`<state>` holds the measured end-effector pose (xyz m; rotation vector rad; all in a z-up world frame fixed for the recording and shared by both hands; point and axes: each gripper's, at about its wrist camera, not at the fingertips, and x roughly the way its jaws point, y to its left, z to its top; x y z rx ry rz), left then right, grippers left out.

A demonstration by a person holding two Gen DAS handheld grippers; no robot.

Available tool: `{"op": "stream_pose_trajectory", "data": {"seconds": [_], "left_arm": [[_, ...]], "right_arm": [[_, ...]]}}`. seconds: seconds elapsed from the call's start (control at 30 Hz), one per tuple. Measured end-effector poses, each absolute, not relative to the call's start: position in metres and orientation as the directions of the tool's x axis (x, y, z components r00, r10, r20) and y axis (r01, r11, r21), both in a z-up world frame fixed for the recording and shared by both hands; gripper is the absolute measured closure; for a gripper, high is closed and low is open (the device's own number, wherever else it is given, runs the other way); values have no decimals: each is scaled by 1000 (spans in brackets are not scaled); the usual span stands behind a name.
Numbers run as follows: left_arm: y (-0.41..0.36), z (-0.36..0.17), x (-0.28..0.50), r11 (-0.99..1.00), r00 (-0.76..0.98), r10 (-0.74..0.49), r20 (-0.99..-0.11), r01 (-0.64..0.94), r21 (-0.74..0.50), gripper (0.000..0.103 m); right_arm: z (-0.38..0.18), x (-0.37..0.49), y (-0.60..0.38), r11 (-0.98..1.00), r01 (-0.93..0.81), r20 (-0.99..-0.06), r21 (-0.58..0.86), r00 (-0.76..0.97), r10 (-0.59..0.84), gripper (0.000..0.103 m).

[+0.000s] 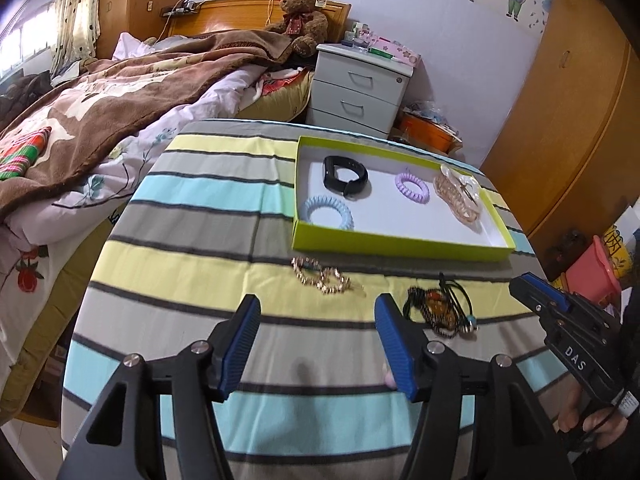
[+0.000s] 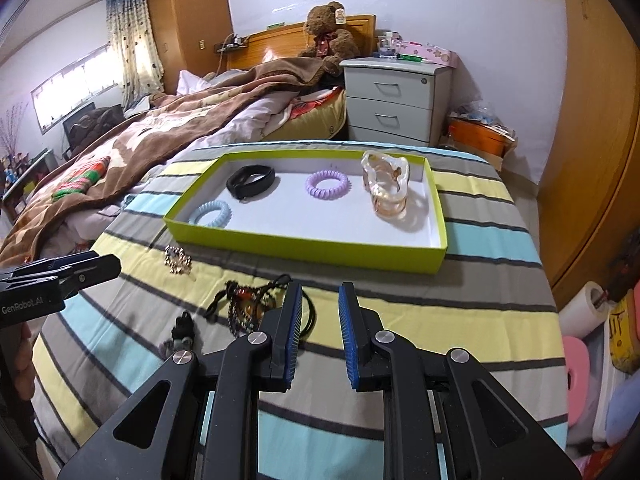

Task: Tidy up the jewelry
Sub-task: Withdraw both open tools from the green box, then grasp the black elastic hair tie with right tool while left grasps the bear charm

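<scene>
Unmade bed [image 2: 168,120] under a curtained window [image 2: 76,84]; grey nightstand [image 2: 394,100] against lilac wall [image 2: 480,20]; wooden wardrobe [image 2: 592,140].

A green box [image 2: 304,250] with a white inside sits in the middle. In it lie a black band [image 2: 251,181], a purple ring [image 2: 326,184], a blue ring [image 2: 211,214] and clear pink bracelets [image 2: 386,184]. Below the box, a gold bracelet [image 1: 324,276] and a dark cord necklace [image 1: 438,308] lie flat on the striped cloth.

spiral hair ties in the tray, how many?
2. The blue spiral hair tie lies in the green tray's near-left corner; the purple spiral hair tie lies mid-tray, between the black wristband and the clear bangles.
</scene>
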<state>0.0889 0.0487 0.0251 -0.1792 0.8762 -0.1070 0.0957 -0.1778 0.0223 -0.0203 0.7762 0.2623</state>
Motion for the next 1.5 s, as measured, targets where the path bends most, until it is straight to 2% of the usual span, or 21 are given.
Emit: {"op": "stream_pose_trajectory", "data": {"seconds": [0.07, 0.13, 0.4, 0.57, 0.63, 0.8, 1.03, 1.13, 1.33, 1.5], "left_arm": [[53, 23, 81, 979, 640, -166, -750, 16, -202, 40], [57, 21, 74, 979, 642, -162, -749, 8, -205, 38], [62, 10, 66, 977, 620, -171, -766, 6, -213, 38], [59, 6, 67, 977, 608, -180, -773, 17, -214, 38], [57, 5, 67, 976, 605, -183, -775, 20, -215, 37], [53, 1, 68, 976, 588, -193, -785, 33, -215, 37], [51, 0, 70, 977, 580, -191, -792, 32, -212, 37], [50, -1, 71, 977, 579, -192, -792, 33, -212, 37], [49, -3, 73, 977, 573, -191, -797, 31, -211, 37], [47, -4, 72, 977, 569, -194, -799, 35, -212, 37]], "right_arm": [[19, 92, -178, 960, -267, -698, 89, 670, 252, 82], [16, 89, -176, 941, -323, -704, 102, 645, 298, 76], [1, 85, -164, 878, -467, -730, 108, 562, 389, 75], [-2, 91, -153, 848, -526, -740, 63, 545, 393, 73], [-5, 97, -147, 829, -557, -750, 50, 527, 399, 55], [-14, 102, -143, 806, -591, -778, 32, 492, 392, 54], [-17, 97, -151, 743, -660, -794, 108, 393, 465, 54], [-18, 87, -149, 716, -692, -820, 89, 357, 447, 54], [-9, 85, -152, 761, -647, -771, 51, 458, 442, 54], [-9, 93, -139, 743, -669, -762, 34, 463, 452, 54]]}}
